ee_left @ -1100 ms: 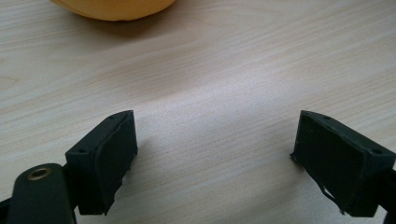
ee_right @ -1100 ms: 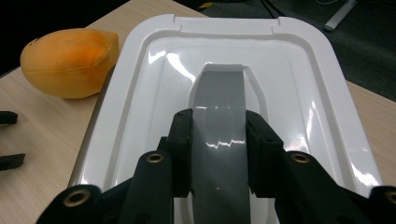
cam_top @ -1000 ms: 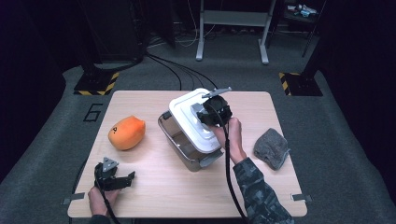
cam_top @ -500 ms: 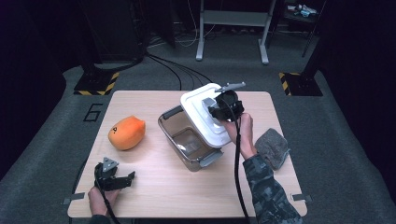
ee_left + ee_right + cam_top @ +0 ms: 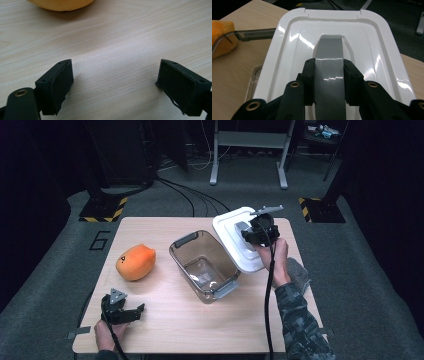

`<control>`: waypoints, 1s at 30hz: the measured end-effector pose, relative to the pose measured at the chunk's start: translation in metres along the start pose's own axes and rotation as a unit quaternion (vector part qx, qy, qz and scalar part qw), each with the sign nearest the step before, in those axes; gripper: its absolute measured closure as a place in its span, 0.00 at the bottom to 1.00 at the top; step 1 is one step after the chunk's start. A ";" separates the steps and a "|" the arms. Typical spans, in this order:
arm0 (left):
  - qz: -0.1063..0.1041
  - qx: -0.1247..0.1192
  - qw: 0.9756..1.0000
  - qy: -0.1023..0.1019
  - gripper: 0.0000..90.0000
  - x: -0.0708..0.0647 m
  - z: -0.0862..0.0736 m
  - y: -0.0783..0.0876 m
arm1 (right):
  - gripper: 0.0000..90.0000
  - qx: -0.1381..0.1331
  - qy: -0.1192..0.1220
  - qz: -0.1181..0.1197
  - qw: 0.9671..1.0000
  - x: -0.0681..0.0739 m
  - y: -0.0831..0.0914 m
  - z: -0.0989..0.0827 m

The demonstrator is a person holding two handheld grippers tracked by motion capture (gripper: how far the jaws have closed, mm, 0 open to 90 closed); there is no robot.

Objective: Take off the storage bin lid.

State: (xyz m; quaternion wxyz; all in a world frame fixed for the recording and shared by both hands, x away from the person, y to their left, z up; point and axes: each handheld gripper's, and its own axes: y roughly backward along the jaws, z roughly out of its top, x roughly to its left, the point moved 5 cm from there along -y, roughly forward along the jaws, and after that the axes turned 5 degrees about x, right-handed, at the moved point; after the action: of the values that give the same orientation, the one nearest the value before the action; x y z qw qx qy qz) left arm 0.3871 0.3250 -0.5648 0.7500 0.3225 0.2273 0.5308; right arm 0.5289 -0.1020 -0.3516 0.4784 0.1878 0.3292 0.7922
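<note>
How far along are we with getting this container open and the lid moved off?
Done: the clear container stands open. In hand: right gripper clamps the white lid by its grey handle, above the table's right side. Left: setting it down; left gripper is open, idle.

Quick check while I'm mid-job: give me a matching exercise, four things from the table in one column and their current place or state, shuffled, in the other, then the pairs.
Things:
1. white lid
2. clear bin
3. orange plush toy
4. grey cloth

Places or states:
A. lies at the table's right edge, beside the person's right forearm
B. stands open in the middle of the table
C. held by its grey handle in the right gripper, off the bin
D. lies on the left part of the table, beyond the open left gripper

Pairs: 1-C, 2-B, 3-D, 4-A
</note>
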 end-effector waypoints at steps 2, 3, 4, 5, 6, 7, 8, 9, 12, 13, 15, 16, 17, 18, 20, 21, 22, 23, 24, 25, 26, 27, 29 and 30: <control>0.000 0.000 1.000 0.000 0.15 0.000 0.000 0.000 | 0.74 0.002 -0.005 -0.005 1.000 -0.006 0.000 -0.002; 0.000 0.000 1.000 0.000 0.15 0.000 0.000 0.000 | 0.74 0.001 -0.007 -0.008 1.000 -0.010 0.000 -0.002; 0.000 0.000 1.000 0.000 0.15 0.000 0.000 0.000 | 0.74 0.001 -0.007 -0.011 1.000 -0.013 -0.001 -0.003; 0.000 0.000 1.000 0.000 0.15 0.000 0.000 0.000 | 0.74 0.003 -0.009 -0.012 1.000 -0.015 -0.001 -0.003; 0.000 0.000 1.000 0.000 0.15 0.000 0.000 0.000 | 0.74 0.002 -0.008 -0.014 1.000 -0.017 -0.001 -0.004; 0.000 0.000 1.000 0.000 0.15 0.000 0.000 0.000 | 0.74 0.005 -0.011 -0.016 1.000 -0.019 -0.002 -0.005; 0.000 0.000 1.000 0.000 0.15 0.000 0.000 0.000 | 0.74 0.007 -0.013 -0.018 1.000 -0.021 -0.004 -0.006; 0.000 0.000 1.000 0.000 0.15 0.000 0.000 0.000 | 0.74 0.007 -0.010 -0.019 1.000 -0.023 -0.005 -0.006; -0.002 0.002 1.000 -0.001 0.15 0.000 0.000 0.000 | 0.74 0.009 -0.010 -0.022 1.000 -0.029 -0.012 -0.008; 0.000 0.000 1.000 0.000 0.15 0.000 0.000 0.000 | 0.74 0.011 -0.013 -0.022 1.000 -0.030 -0.013 -0.008; 0.000 0.000 1.000 0.000 0.15 0.000 0.000 0.000 | 0.74 0.013 -0.013 -0.025 1.000 -0.033 -0.019 -0.009; 0.000 0.000 1.000 0.000 0.15 0.000 0.000 0.000 | 0.74 0.016 -0.013 -0.025 0.999 -0.035 -0.023 -0.010; -0.001 0.001 1.000 0.000 0.15 0.000 0.000 0.000 | 0.74 0.019 -0.015 -0.026 0.999 -0.036 -0.026 -0.011; -0.002 0.002 1.000 0.000 0.15 0.000 0.000 0.000 | 0.74 0.021 -0.013 -0.027 0.999 -0.038 -0.029 -0.011; 0.000 0.000 1.000 0.000 0.15 0.000 0.000 0.000 | 0.74 0.025 -0.014 -0.028 0.999 -0.040 -0.035 -0.013; 0.000 0.000 1.000 0.000 0.15 0.000 0.000 0.000 | 0.74 0.027 -0.019 -0.028 0.999 -0.041 -0.039 -0.014; 0.000 0.000 1.000 0.000 0.15 0.000 0.000 0.000 | 0.74 0.027 -0.016 -0.030 0.999 -0.043 -0.042 -0.014; 0.000 0.000 1.000 0.000 0.15 0.000 0.000 0.000 | 0.74 0.030 -0.020 -0.029 0.999 -0.044 -0.047 -0.016; 0.000 0.000 1.000 0.000 0.15 0.000 0.000 0.000 | 0.74 0.033 -0.025 -0.029 0.999 -0.044 -0.048 -0.016; 0.000 0.000 1.000 0.000 0.15 0.000 0.000 0.000 | 0.74 0.034 -0.026 -0.029 0.999 -0.045 -0.052 -0.017; 0.000 0.000 1.000 0.000 0.15 0.000 0.000 0.000 | 0.74 0.033 -0.027 -0.030 0.999 -0.047 -0.055 -0.017; 0.000 0.000 1.000 0.000 0.15 0.000 0.000 0.000 | 0.74 0.033 -0.026 -0.030 0.999 -0.049 -0.057 -0.017; 0.000 0.000 1.000 0.000 0.15 0.000 0.000 0.000 | 0.74 0.033 -0.027 -0.032 0.999 -0.051 -0.061 -0.017; 0.000 0.000 1.000 0.000 0.15 0.000 0.000 0.000 | 0.74 0.034 -0.027 -0.032 0.999 -0.052 -0.065 -0.017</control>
State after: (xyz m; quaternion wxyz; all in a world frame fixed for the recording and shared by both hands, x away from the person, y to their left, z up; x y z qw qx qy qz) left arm 0.3871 0.3251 -0.5648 0.7500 0.3227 0.2271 0.5309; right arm 0.5838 -0.1324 -0.4081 0.5055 0.2144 0.3494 0.7592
